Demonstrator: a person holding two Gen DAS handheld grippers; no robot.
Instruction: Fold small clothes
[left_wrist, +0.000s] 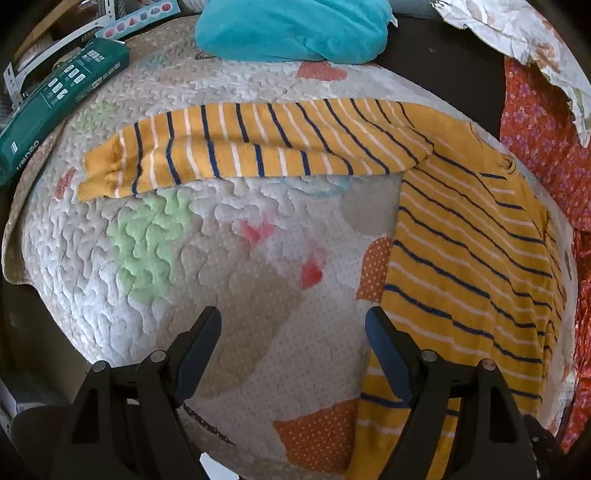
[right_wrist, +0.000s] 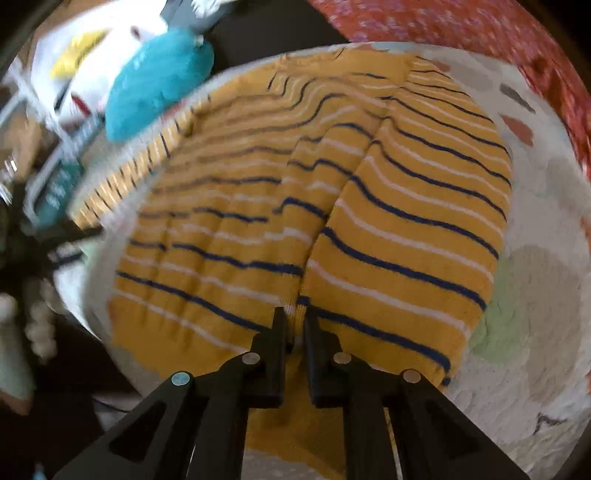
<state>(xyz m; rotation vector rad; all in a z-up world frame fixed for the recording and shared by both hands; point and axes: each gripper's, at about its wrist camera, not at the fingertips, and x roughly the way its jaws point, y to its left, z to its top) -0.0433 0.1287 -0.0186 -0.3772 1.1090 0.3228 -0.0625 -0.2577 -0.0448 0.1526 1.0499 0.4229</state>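
A small yellow shirt with navy and white stripes (left_wrist: 469, 266) lies on a quilted mat (left_wrist: 207, 258). In the left wrist view its body runs down the right side and one long sleeve (left_wrist: 236, 155) stretches out flat to the left. My left gripper (left_wrist: 293, 328) is open and empty above the bare mat, its right finger at the shirt's edge. In the right wrist view my right gripper (right_wrist: 295, 325) is shut on the shirt (right_wrist: 369, 221), pinching a raised fold of its striped fabric.
A teal plush cushion (left_wrist: 295, 29) lies at the mat's far edge. A green box (left_wrist: 55, 103) sits at the far left. Red floral cloth (left_wrist: 543, 147) lies along the right side. The mat's edge drops to dark floor at the left.
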